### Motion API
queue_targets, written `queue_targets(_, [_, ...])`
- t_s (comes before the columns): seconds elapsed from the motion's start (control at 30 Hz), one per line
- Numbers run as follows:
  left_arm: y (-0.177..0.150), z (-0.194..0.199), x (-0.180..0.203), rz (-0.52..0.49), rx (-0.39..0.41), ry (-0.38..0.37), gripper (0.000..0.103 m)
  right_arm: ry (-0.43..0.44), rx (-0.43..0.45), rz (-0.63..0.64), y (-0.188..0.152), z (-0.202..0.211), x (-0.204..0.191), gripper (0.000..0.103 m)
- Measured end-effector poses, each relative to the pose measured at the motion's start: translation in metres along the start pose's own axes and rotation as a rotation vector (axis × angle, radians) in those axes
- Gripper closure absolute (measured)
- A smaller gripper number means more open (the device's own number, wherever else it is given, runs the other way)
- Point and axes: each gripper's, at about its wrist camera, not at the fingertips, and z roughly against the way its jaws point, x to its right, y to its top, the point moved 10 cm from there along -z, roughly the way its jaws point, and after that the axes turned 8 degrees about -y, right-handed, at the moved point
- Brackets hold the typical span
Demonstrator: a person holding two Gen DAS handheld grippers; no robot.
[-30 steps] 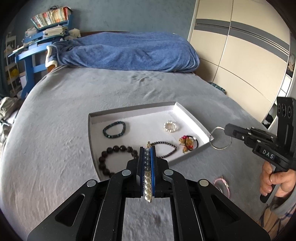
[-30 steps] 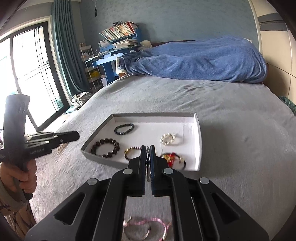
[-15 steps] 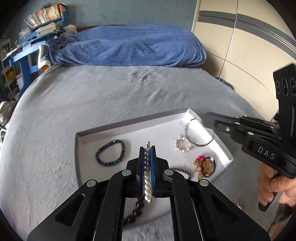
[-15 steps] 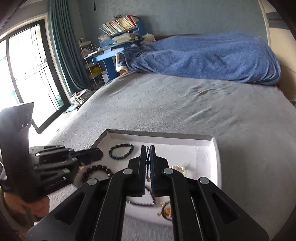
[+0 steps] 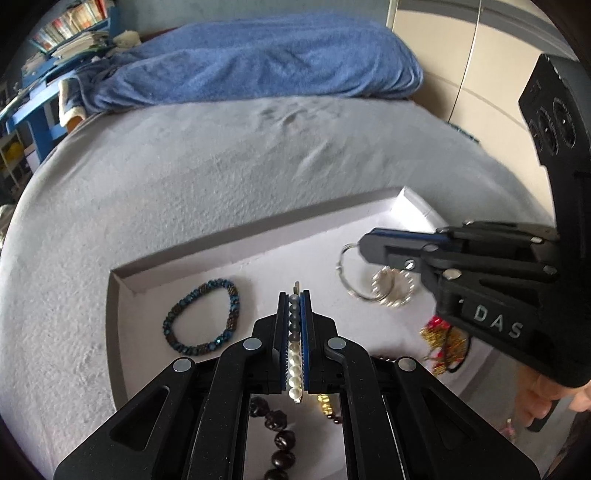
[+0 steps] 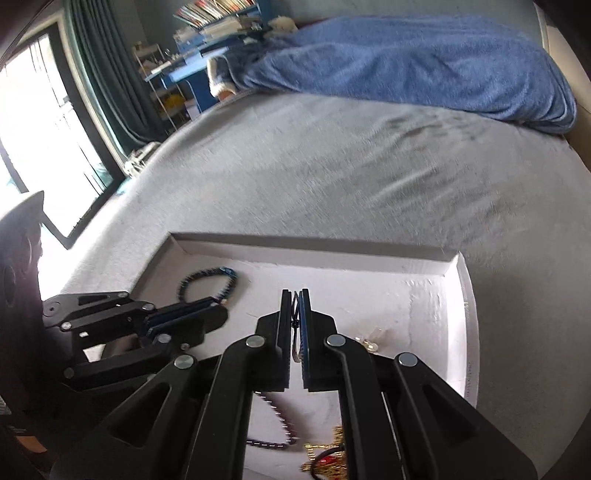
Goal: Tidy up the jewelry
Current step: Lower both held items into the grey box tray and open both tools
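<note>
A grey tray (image 5: 258, 229) (image 6: 458, 280) lies on the bed. My left gripper (image 5: 294, 295) is shut on a pearl and grey bead bracelet (image 5: 294, 354), held above the tray's middle. It also shows in the right wrist view (image 6: 207, 314). My right gripper (image 6: 295, 295) (image 5: 369, 245) is shut on a thin silver bangle (image 5: 351, 273), held over the tray's right part, above a small pearl bracelet (image 5: 393, 288). In the tray lie a blue bead bracelet (image 5: 203, 317) (image 6: 210, 284), a dark bead bracelet (image 5: 280, 439), a thin dark bead string (image 6: 277, 417) and a red and gold piece (image 5: 443, 343) (image 6: 328, 461).
The grey bedspread (image 5: 184, 166) spreads all around the tray. A blue blanket (image 5: 258, 62) lies bunched at the far end. A blue shelf with books (image 6: 214, 26) and a window (image 6: 33, 140) stand to the left, wardrobe doors (image 5: 480, 74) to the right.
Both grippers have moved forward and down over the tray. The right gripper has carried the silver bangle from beside the tray to above the small pearl bracelet.
</note>
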Motion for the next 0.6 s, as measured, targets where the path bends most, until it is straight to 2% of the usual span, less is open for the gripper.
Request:
queue_targets(0.23, [-0.013, -0.016, -0.013, 0.035, -0.065, 0.038, 0.097, -0.056, -0.005, 0.001, -0.002, -0.002, 0.015, 0.099])
queue_targets(0.3, [-0.014, -0.015, -0.014, 0.033, -0.058, 0.038, 0.09, -0.081, -0.007, 0.011, -0.004, -0.004, 0.019, 0.099])
queue_targets(0.37, [-0.014, -0.011, -0.015, 0.015, -0.046, 0.056, 0.07, -0.099, -0.008, 0.023, -0.007, -0.006, 0.023, 0.099])
queue_targets(0.43, [-0.014, -0.006, -0.013, 0.005, -0.029, 0.056, 0.067, -0.109, -0.007, 0.025, -0.01, -0.006, 0.026, 0.098])
queue_targets(0.5, [-0.013, -0.001, -0.013, 0.002, -0.015, 0.062, 0.061, -0.103, 0.007, 0.013, -0.012, -0.002, 0.029, 0.092])
queue_targets(0.53, [-0.012, 0.004, -0.013, -0.001, 0.001, 0.063, 0.053, -0.105, 0.017, 0.01, -0.012, 0.0, 0.03, 0.088])
queue_targets(0.6, [-0.01, 0.011, -0.011, -0.008, 0.024, 0.061, 0.053, -0.095, 0.043, 0.002, -0.011, 0.006, 0.03, 0.077])
